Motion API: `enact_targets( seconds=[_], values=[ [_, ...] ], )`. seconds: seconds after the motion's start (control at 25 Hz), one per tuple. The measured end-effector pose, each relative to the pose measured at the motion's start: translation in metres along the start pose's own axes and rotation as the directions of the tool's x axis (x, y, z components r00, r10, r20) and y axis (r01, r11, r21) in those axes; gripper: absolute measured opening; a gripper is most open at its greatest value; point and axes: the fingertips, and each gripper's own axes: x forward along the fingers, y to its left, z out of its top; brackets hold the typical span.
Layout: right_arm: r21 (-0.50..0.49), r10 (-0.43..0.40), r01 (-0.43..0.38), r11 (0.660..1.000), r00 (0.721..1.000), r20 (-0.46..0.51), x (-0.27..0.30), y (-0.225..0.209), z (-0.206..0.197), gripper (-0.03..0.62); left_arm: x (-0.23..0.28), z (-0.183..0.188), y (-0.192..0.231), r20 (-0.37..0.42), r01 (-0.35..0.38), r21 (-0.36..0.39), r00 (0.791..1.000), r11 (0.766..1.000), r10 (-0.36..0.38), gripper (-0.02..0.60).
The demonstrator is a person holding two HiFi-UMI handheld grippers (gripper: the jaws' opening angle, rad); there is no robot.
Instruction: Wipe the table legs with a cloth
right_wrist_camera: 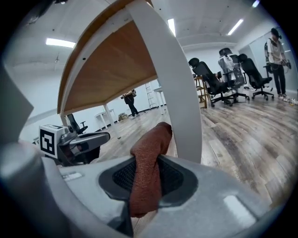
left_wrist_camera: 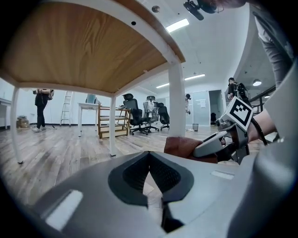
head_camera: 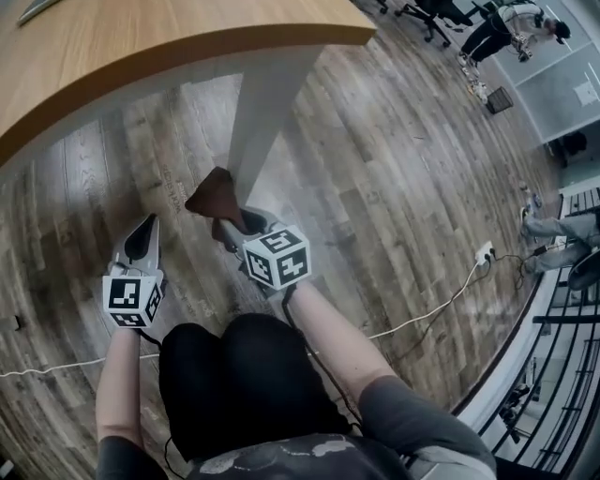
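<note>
Right gripper view, right gripper (right_wrist_camera: 148, 173) clamped on a brown cloth (right_wrist_camera: 151, 144), white table leg (right_wrist_camera: 179, 93) at one o'clock, perhaps touching, left gripper (left_wrist_camera: 149, 157) jaws together, empty.

Rough brown cloth (right_wrist_camera: 148, 167); smooth white table leg (right_wrist_camera: 179, 93); matt wood-grain floor (head_camera: 394, 187).

The leg (head_camera: 258, 122) stands on the floor (head_camera: 394, 206) under the tabletop's (head_camera: 141, 47) corner. The cloth (head_camera: 214, 197) sits between the right gripper's (head_camera: 228, 225) jaws, its free end just beside the leg's foot, and the left gripper (head_camera: 145, 230) lies to their left, apart from the leg. A cable (head_camera: 422, 317) runs across the floor on the right, with chairs (head_camera: 436, 14) far beyond the table.
</note>
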Motion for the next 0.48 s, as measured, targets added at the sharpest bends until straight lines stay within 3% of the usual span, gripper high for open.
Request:
enact_targets(
  seconds=[0.32, 0.48],
  values=[
    [-0.004, -0.018, 0.017, 1.000, 0.989, -0.145, 0.045, -0.036, -0.104, 0.089, 0.013, -0.061, 0.018, -0.018, 0.025, 0.049, 1.000, 0.998, -0.024, 0.020],
    [-0.018, -0.032, 0.029, 0.999, 0.980, -0.197, 0.064, -0.051, -0.140, 0.089, 0.022, -0.091, 0.010, -0.037, 0.060, 0.015, 0.998, 0.998, -0.060, 0.020]
  ],
)
